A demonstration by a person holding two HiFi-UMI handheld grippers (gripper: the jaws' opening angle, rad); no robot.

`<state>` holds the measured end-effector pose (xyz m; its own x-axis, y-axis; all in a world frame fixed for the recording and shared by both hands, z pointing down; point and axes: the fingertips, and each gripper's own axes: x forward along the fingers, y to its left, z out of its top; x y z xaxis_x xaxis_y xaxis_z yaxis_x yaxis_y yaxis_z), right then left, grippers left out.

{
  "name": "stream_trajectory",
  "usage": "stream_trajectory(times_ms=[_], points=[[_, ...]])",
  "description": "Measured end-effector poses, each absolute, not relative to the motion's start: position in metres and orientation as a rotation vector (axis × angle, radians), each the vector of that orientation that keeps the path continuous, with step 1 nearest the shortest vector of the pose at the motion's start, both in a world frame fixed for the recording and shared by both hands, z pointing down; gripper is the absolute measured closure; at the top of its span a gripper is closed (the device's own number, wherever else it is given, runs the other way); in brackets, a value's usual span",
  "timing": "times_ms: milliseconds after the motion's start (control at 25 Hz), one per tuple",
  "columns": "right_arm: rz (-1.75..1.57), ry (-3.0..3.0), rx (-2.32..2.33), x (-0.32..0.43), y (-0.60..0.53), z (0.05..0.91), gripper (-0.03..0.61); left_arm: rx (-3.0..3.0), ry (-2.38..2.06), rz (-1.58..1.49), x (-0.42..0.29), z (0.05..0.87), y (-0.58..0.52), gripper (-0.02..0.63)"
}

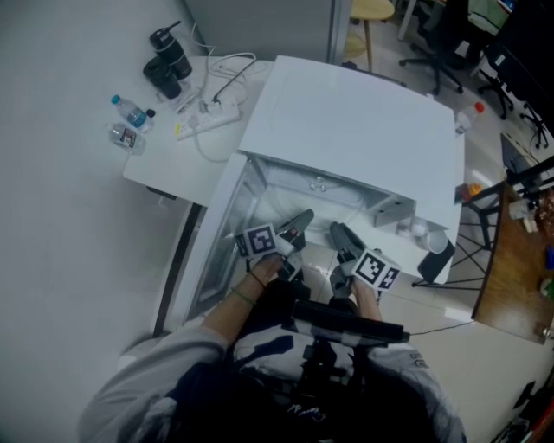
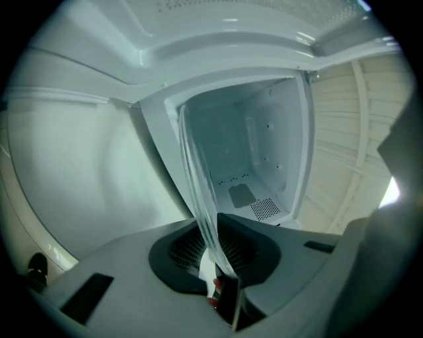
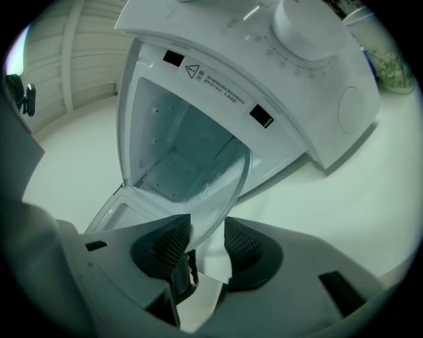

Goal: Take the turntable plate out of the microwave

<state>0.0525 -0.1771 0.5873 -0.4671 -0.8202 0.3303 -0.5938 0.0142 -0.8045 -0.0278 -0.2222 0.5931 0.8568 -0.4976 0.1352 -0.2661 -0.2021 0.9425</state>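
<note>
The white microwave (image 1: 355,130) stands on a white table (image 1: 164,164) with its door (image 1: 212,251) swung open to the left. The clear glass turntable plate (image 2: 197,178) is held on edge in front of the empty cavity (image 2: 244,152). My left gripper (image 2: 213,228) is shut on the plate's rim, both pads pressing on it. In the right gripper view the plate (image 3: 215,181) reaches down between the jaws of my right gripper (image 3: 206,228), which is open; the rim lies by the left pad and there is a gap to the right pad. Both grippers (image 1: 299,227) (image 1: 342,235) sit at the cavity mouth.
A power strip (image 1: 212,117) with cables, a water bottle (image 1: 130,111) and a black flask (image 1: 169,60) lie on the table left of the microwave. Small white cups (image 1: 424,232) stand at its right. A wooden stool (image 1: 372,13) and office chairs stand behind.
</note>
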Motion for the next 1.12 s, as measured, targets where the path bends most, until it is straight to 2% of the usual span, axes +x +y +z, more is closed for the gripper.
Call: stream_trajectory(times_ms=[80,400,520,840,1120], points=[[-1.448,2.030,-1.442,0.052,-0.183,0.588,0.390,1.783,-0.601,-0.209,-0.033,0.592,-0.218,0.579],[-1.469,1.989,-1.333,0.051,-0.213,0.594,0.392,1.801,-0.523,-0.133,-0.039,0.593,-0.182,0.578],[-1.476,2.025,-1.331,0.047,-0.219,0.594,0.512,1.770,-0.520,-0.141,-0.041,0.595,-0.174,0.575],[-1.465,1.988,-1.349,0.049,-0.205,0.600,0.524,1.869,-0.528,-0.148,-0.035,0.596,-0.179,0.551],[-1.483,1.990,-1.304,0.041,-0.194,0.598,0.520,1.759,-0.699,-0.302,-0.055,0.597,-0.221,0.545]])
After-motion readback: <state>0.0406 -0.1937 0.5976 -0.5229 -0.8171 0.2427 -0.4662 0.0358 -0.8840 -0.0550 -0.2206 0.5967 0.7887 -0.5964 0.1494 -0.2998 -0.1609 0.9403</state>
